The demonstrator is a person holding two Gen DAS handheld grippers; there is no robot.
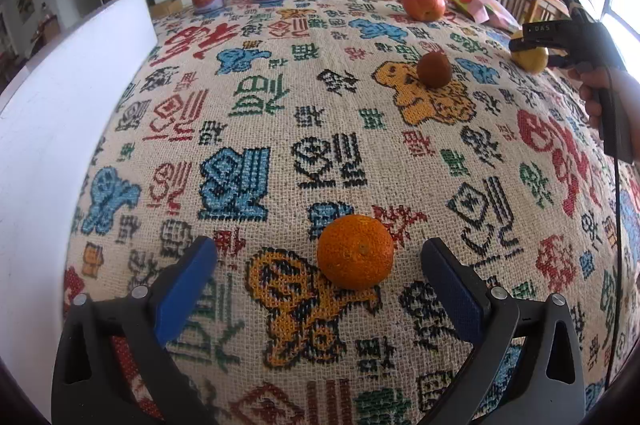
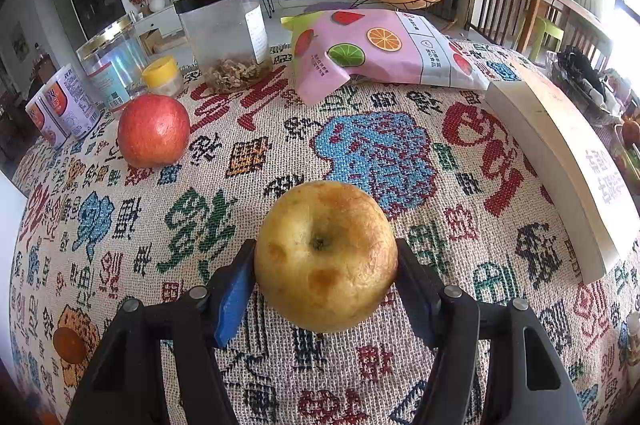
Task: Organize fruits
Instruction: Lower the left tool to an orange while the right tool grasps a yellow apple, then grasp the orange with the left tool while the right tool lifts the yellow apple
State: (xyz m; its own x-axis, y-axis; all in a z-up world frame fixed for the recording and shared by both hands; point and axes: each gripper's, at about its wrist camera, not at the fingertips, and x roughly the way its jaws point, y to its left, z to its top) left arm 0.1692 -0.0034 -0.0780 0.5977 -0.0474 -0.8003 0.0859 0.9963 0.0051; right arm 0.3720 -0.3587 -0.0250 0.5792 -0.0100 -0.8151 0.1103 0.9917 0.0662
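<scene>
Beside the red apple on the patterned table, nearer the camera, the right gripper has its jaws closed against both flanks of the yellow apple, stem hollow facing up; that side-on hold likely keeps the round fruit from rolling as it is lifted. The left gripper, well away from the red apple towards the near table edge, stands fully spread with nothing in it, the orange resting between its blue pads without contact, probably lined up for a grasp. A small brown fruit sits between orange and red apple.
</scene>
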